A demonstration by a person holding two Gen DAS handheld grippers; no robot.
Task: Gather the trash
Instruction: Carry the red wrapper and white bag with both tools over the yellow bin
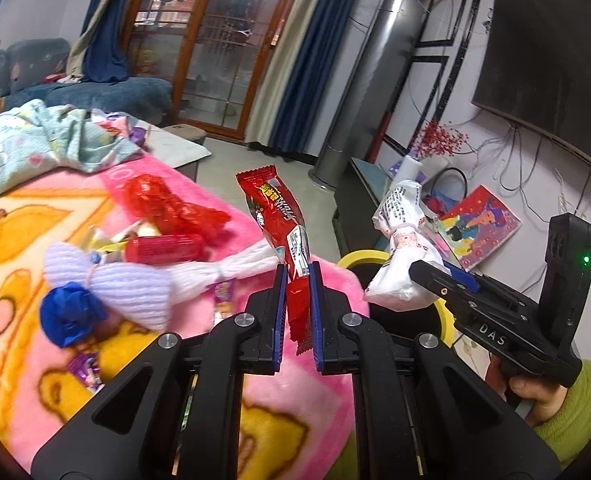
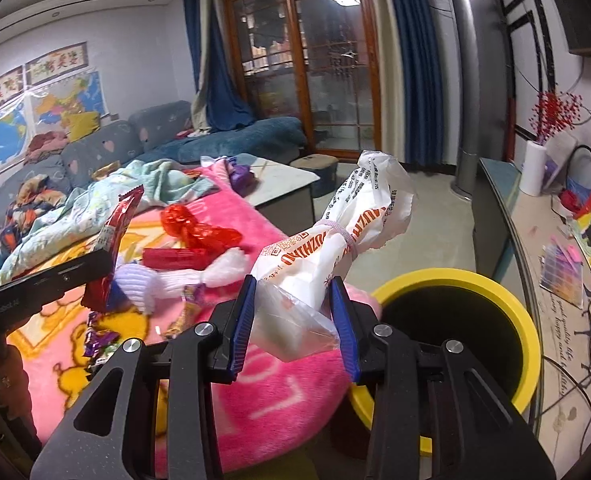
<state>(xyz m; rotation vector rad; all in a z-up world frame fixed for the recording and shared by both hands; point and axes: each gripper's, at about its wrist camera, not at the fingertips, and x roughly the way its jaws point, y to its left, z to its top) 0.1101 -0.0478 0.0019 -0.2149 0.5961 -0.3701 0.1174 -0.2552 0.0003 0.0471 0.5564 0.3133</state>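
My left gripper [image 1: 297,280] is shut on a long red snack wrapper [image 1: 280,216] and holds it upright above the pink blanket's edge; the wrapper also shows in the right wrist view [image 2: 115,236]. My right gripper [image 2: 293,300] is shut on a white tied plastic bag [image 2: 335,236], held just left of the yellow-rimmed bin [image 2: 531,320]. In the left wrist view the bag [image 1: 403,248] hangs over the bin's rim [image 1: 359,256]. More trash lies on the blanket: red cellophane [image 1: 167,204], a red tube [image 1: 163,250], white knit pieces [image 1: 135,288], a blue crumpled scrap [image 1: 69,314].
The pink and yellow blanket [image 1: 27,248] covers the table, with candy wrappers [image 2: 99,340] and a pale green cloth [image 1: 35,144] on it. A low TV cabinet [image 2: 535,240] with papers stands right of the bin. A sofa [image 2: 107,148] is behind.
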